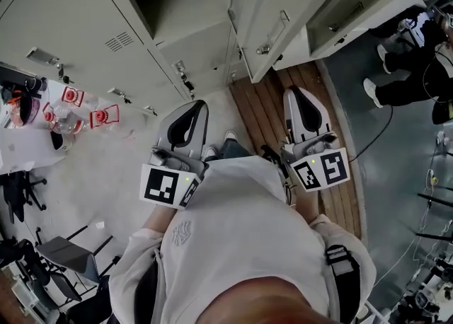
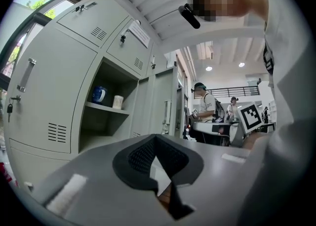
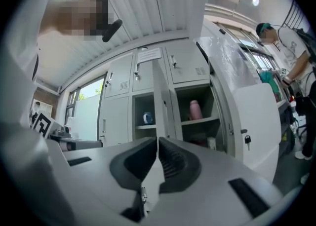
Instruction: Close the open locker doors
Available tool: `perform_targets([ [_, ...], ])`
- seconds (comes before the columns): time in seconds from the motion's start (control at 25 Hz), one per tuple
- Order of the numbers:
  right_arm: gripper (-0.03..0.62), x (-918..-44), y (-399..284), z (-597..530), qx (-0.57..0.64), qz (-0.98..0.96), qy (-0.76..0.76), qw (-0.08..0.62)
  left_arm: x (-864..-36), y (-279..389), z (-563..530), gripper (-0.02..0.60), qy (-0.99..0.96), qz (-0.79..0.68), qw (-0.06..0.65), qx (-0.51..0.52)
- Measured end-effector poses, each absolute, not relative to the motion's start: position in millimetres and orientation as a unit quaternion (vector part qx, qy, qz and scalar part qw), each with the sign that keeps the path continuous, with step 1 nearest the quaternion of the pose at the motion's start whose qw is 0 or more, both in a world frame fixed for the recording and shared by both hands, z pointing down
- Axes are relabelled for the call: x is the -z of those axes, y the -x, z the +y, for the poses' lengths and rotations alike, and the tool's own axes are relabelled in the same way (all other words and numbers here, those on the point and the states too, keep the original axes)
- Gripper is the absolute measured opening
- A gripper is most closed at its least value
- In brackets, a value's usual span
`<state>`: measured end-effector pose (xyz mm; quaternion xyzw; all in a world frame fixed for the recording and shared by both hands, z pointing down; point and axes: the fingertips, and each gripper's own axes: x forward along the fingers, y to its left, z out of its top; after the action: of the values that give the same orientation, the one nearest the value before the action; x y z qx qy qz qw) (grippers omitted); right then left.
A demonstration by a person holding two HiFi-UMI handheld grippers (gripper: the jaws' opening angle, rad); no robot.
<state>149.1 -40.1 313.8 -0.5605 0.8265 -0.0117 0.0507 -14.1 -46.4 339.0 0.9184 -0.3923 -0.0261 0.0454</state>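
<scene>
Grey lockers (image 1: 85,25) stand in front of me. In the head view two doors hang open, a middle door (image 1: 279,15) and a right door (image 1: 357,1). My left gripper (image 1: 197,107) and right gripper (image 1: 300,95) are held low before them, both shut on nothing and touching no door. The left gripper (image 2: 155,139) faces an open compartment (image 2: 106,116) holding a blue cup (image 2: 98,94) and a white cup (image 2: 117,101). The right gripper (image 3: 158,143) faces the edge-on middle door (image 3: 161,99), the blue cup (image 3: 147,118), a pink bottle (image 3: 195,109) and the wide right door (image 3: 254,121).
A wooden strip of floor (image 1: 265,114) runs under the lockers. A white table (image 1: 28,139) with red-marked items stands at left, chairs (image 1: 67,255) near it. A person (image 1: 417,68) stands at right, with cables on the floor. Other people (image 2: 207,104) work at a desk.
</scene>
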Motion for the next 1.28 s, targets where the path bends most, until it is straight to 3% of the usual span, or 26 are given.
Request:
perform_targets([
  [0.32,0.02,-277.8,-164.8,-94.8,0.034,0.899,0.425,0.1,-322.8,-1.6,-82.5,0.002,-0.893,-0.447,0.027,0.048],
  [0.4,0.071,-274.8,-160.6,-103.3,0.031,0.914,0.394,0.097,-326.2,-0.7,-88.1,0.002,-0.884,-0.463,0.03,0.049],
  [0.6,0.08,-271.2,-145.3,-106.8,0.047,0.94,0.319,0.115,-331.6,8.0,-96.1,0.002,-0.87,-0.49,0.032,0.046],
  [1.28,0.089,-272.0,7.4,-150.5,0.04,0.969,0.225,0.096,-316.4,127.0,-118.9,0.002,-0.84,-0.543,0.011,0.025],
])
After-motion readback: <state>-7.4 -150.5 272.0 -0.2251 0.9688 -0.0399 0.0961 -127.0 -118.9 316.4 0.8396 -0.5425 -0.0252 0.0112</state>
